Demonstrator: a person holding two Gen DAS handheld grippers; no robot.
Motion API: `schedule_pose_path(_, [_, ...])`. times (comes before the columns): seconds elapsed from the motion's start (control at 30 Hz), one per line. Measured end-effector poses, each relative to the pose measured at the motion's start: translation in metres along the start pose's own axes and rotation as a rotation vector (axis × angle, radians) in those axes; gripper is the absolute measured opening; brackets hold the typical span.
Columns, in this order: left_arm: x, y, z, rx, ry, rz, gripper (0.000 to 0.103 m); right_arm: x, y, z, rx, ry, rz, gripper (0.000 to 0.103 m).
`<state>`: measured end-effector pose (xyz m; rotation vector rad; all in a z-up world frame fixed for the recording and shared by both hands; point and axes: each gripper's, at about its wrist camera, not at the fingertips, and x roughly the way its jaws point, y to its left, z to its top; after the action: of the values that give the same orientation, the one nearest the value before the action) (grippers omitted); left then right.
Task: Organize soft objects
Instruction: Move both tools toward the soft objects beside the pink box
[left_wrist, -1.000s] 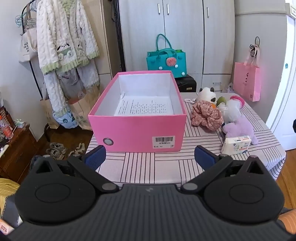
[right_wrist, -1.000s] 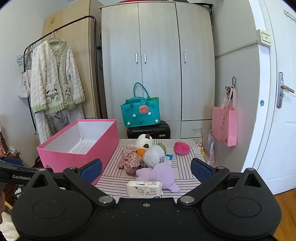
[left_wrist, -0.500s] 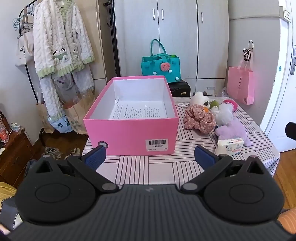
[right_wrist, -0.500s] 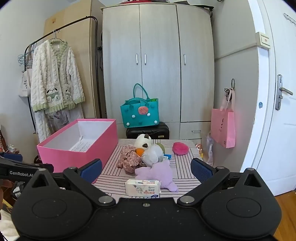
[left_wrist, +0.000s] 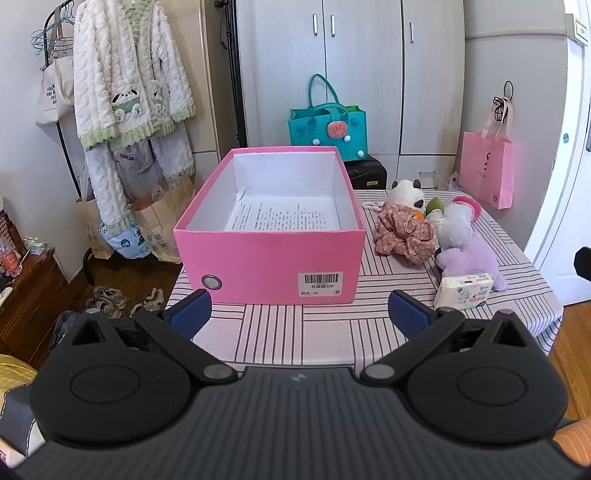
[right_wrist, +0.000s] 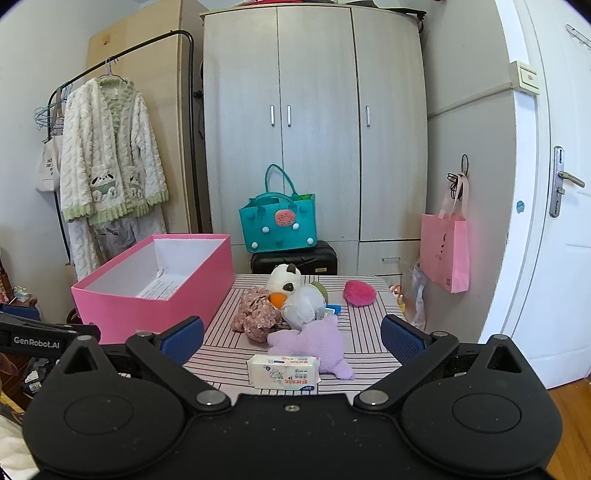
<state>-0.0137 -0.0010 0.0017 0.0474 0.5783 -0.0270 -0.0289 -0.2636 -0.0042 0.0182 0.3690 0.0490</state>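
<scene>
Both grippers spread empty, short of the soft pile

Right gripper (right_wrist: 291, 334) is nearer; the tissue pack (right_wrist: 283, 372) lies just ahead, long axis crosswise, purple plush (right_wrist: 314, 341) behind it; left gripper (left_wrist: 299, 314) faces the pink box (left_wrist: 269, 266), holding only a printed sheet (left_wrist: 284, 216); toys lie to its right.

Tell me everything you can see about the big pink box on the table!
The pink box is an open, lidless rectangle that looks like cardboard, pink outside and white inside. It sits flat on the striped tablecloth, left of the soft toy pile. A printed paper sheet lies on its floor; otherwise it looks empty. Its near end shows a round metal eyelet and a white barcode label. No gripper touches it.
</scene>
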Motion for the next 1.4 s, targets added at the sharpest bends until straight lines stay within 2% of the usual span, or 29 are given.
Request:
schedule_pose_path(0.63, [0.001, -0.001, -0.004, 0.004, 0.012, 0.008, 0.103, -0.002, 0.003, -0.002, -0.019, -0.007, 0.002, 0.103])
schedule_pose_path(0.87, [-0.002, -0.009, 0.006, 0.067, 0.023, 0.021, 0.103, -0.005, 0.002, 0.015, -0.114, -0.003, -0.002, 0.103])
schedule_pose_path(1.07, [-0.003, -0.012, 0.016, 0.075, 0.017, 0.014, 0.103, -0.002, -0.012, 0.025, -0.080, 0.023, 0.091, 0.103])
schedule_pose_path(1.2, [-0.002, -0.017, 0.022, 0.099, 0.007, 0.022, 0.103, 0.006, -0.017, 0.021, -0.065, 0.054, 0.117, 0.103])
schedule_pose_path(1.4, [0.003, -0.026, 0.027, 0.169, 0.051, -0.019, 0.103, 0.012, -0.034, 0.016, -0.074, 0.057, 0.178, 0.103])
